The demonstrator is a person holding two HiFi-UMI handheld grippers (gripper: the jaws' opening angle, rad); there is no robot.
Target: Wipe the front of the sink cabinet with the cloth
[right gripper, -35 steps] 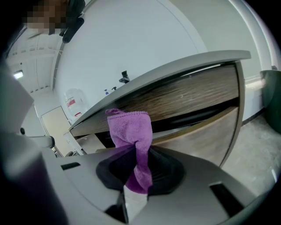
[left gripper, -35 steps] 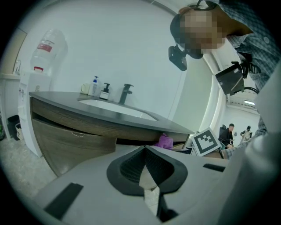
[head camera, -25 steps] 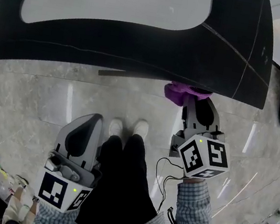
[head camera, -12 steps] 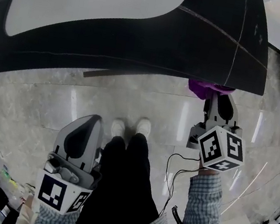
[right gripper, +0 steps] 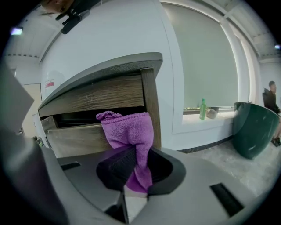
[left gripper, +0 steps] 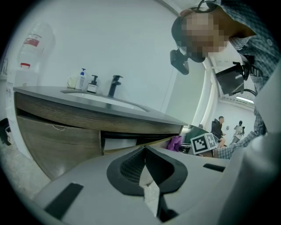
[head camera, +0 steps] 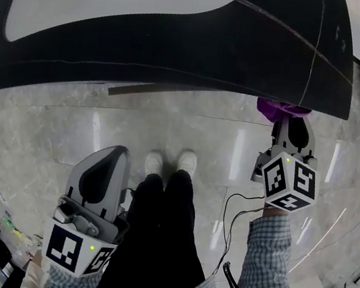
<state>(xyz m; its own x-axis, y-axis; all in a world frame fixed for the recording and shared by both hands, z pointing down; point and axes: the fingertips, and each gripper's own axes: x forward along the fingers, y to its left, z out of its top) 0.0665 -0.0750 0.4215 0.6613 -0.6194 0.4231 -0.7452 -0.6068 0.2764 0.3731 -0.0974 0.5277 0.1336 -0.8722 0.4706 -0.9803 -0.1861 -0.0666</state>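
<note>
Purple cloth (right gripper: 131, 129): bunched, pinched at its lower part in the right gripper (right gripper: 135, 169); its upper part lies at the front of the sink cabinet (right gripper: 99, 97), by the right end post. Contact cannot be told.
Right gripper: jaws clamped on the cloth, raised under the dark countertop (head camera: 183, 45).
Left gripper (left gripper: 145, 167): jaws together, nothing between; held low beside the person's legs (head camera: 158, 232), well apart from the cabinet.
Sink cabinet: wood-grain front; drawer (right gripper: 77, 138) standing slightly out.
</note>
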